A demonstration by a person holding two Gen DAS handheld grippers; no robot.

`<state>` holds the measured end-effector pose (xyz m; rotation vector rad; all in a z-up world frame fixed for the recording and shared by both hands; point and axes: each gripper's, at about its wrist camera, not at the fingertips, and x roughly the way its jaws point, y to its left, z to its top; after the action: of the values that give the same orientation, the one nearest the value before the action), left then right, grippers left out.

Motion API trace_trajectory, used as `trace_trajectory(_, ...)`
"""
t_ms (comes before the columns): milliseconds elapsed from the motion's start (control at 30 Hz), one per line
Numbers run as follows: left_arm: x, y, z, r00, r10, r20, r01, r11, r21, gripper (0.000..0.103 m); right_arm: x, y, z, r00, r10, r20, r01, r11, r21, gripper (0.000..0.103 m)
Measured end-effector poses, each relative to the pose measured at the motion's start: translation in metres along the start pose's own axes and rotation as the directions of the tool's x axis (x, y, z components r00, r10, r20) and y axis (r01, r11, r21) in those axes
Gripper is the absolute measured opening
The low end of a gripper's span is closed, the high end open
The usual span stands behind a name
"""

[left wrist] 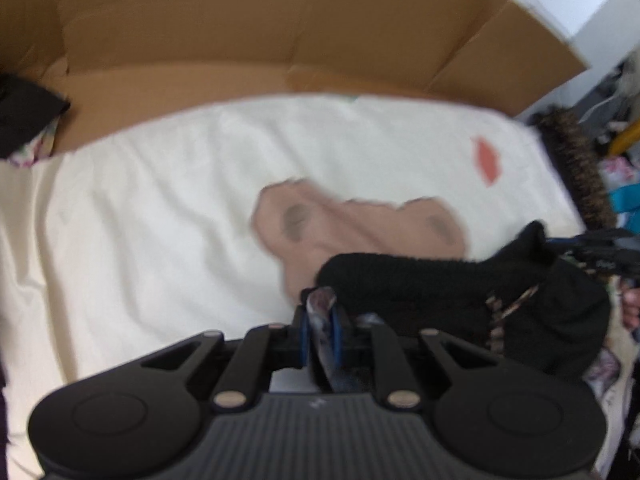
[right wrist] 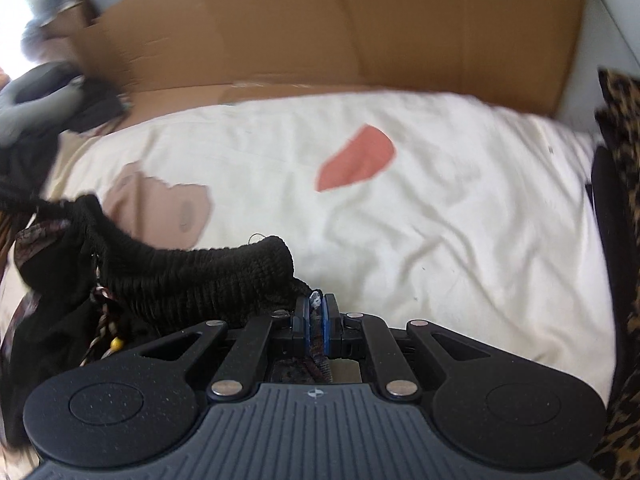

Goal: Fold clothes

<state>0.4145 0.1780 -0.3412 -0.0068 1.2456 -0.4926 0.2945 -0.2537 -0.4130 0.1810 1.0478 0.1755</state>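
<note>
A black knit garment (left wrist: 420, 280) with a patterned lining and a beaded braided cord hangs stretched between my two grippers above a cream sheet (left wrist: 160, 208). My left gripper (left wrist: 322, 304) is shut on one patterned edge of it, the cloth pinched between the blue pads. In the right wrist view the same garment (right wrist: 208, 276) runs off to the left, and my right gripper (right wrist: 316, 308) is shut on its other edge. The left gripper's body (right wrist: 36, 96) shows blurred at the far left of that view.
The sheet carries a pink-beige patch (left wrist: 360, 228) and a coral patch (right wrist: 356, 160). Brown cardboard (left wrist: 280, 32) stands behind the sheet. Leopard-print fabric (right wrist: 624, 240) borders the right side. A dark cloth (left wrist: 24, 116) lies at the far left, clutter (left wrist: 616, 160) at the far right.
</note>
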Motion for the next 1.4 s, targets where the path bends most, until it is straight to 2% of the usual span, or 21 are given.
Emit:
trace_trajectory(67, 0.003, 0.006, 0.003, 1.0, 0.016, -0.009, -0.016, 1.0, -0.025, 0.017, 0.008, -0.003, 0.0, 1.0, -0.008, -0.02, 0.009, 1.0, 0.023, 0.004)
trace_trajectory(233, -0.018, 0.013, 0.009, 0.999, -0.013, 0.036, 0.017, 0.994, -0.107, 0.024, 0.015, -0.002, -0.001, 0.999, -0.005, -0.038, 0.006, 1.0, 0.022, 0.004)
trace_trajectory(300, -0.023, 0.017, 0.011, 0.998, -0.045, 0.052, 0.053, 0.984, -0.172, 0.036, 0.016, -0.003, -0.001, 0.999, 0.002, -0.04, -0.001, 0.999, 0.034, 0.004)
trace_trajectory(367, -0.02, 0.018, 0.011, 0.997, -0.065, 0.05, 0.075, 0.972, -0.224, 0.058, 0.017, -0.005, -0.001, 0.999, 0.01, -0.043, -0.008, 0.999, 0.046, 0.004)
trace_trajectory(533, 0.004, 0.019, 0.006, 0.998, -0.067, 0.016, 0.069, 0.954, -0.293, 0.061, 0.018, -0.005, -0.002, 0.999, 0.016, -0.047, -0.014, 0.998, 0.055, 0.004)
trace_trajectory(600, 0.013, 0.022, 0.003, 0.996, -0.084, 0.006, 0.081, 0.94, -0.33, 0.059, 0.018, -0.006, -0.003, 0.999, 0.02, -0.047, -0.017, 0.998, 0.06, 0.004)
trace_trajectory(633, 0.017, 0.023, 0.001, 0.995, -0.095, 0.0, 0.09, 0.935, -0.342, 0.054, 0.018, -0.007, -0.004, 0.999, 0.021, -0.047, -0.018, 0.998, 0.062, 0.004)
trace_trajectory(733, 0.025, 0.023, -0.004, 0.991, -0.13, -0.014, 0.117, 0.93, -0.348, 0.025, 0.018, -0.008, -0.004, 0.999, 0.024, -0.038, -0.022, 0.998, 0.061, 0.004)
trace_trajectory(867, 0.016, 0.018, -0.005, 0.992, -0.128, -0.013, 0.119, 0.954, -0.277, 0.01, 0.01, -0.007, -0.002, 1.0, 0.015, 0.001, -0.015, 0.999, 0.045, 0.003)
trace_trajectory(967, -0.001, 0.012, -0.003, 0.989, -0.143, 0.038, 0.148, 0.971, -0.186, 0.008, -0.001, -0.004, 0.004, 0.999, -0.001, 0.045, 0.0, 1.0, 0.022, 0.003)
trace_trajectory(1167, -0.034, 0.004, 0.009, 0.969, -0.169, 0.178, 0.183, 0.981, -0.066, 0.007, -0.031, 0.0, 0.033, 0.983, -0.056, 0.175, 0.059, 0.998, -0.009, 0.003)
trace_trajectory(1300, -0.043, 0.0, 0.019, 0.958, -0.159, 0.24, 0.168, 0.986, -0.016, 0.006, -0.041, 0.003, 0.057, 0.968, -0.09, 0.236, 0.102, 0.994, -0.04, 0.003)
trace_trajectory(1400, -0.042, 0.003, 0.024, 0.96, -0.118, 0.253, 0.121, 0.993, 0.003, 0.003, -0.038, 0.005, 0.071, 0.958, -0.113, 0.262, 0.132, 0.99, -0.056, 0.003)
